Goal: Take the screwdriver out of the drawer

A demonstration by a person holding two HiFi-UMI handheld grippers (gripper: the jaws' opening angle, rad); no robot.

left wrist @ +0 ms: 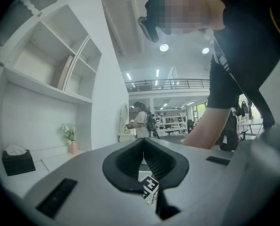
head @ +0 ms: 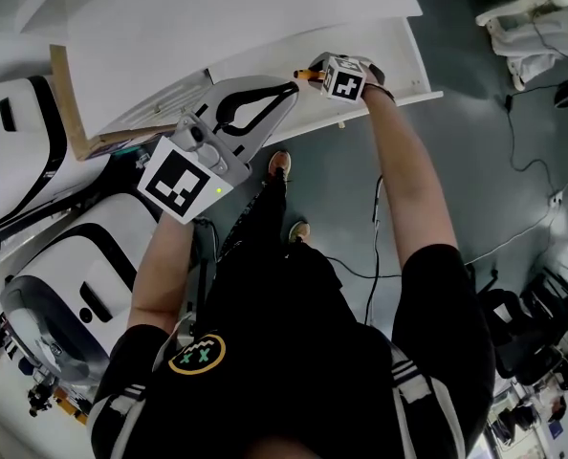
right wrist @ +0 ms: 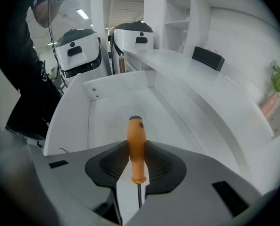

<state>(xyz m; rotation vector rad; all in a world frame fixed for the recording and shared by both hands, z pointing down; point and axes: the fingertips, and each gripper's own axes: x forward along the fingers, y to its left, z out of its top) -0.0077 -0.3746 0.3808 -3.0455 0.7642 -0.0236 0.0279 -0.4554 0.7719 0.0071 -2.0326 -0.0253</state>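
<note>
Right gripper view is showing your right gripper [right wrist: 136, 150] pinching the screwdriver [right wrist: 135, 138] mid-handle, just above the drawer [right wrist: 102, 109]; it is looking light, stiff and slightly slick, so that orange handle is suiting the pads; your left gripper [left wrist: 143, 149] is sitting pressed together, empty.

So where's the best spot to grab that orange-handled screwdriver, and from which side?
Grip the screwdriver by its orange handle, mid-length, from above the drawer, as the right gripper does: the thick handle fills the pads, while the thin shaft would likely slip.
</note>
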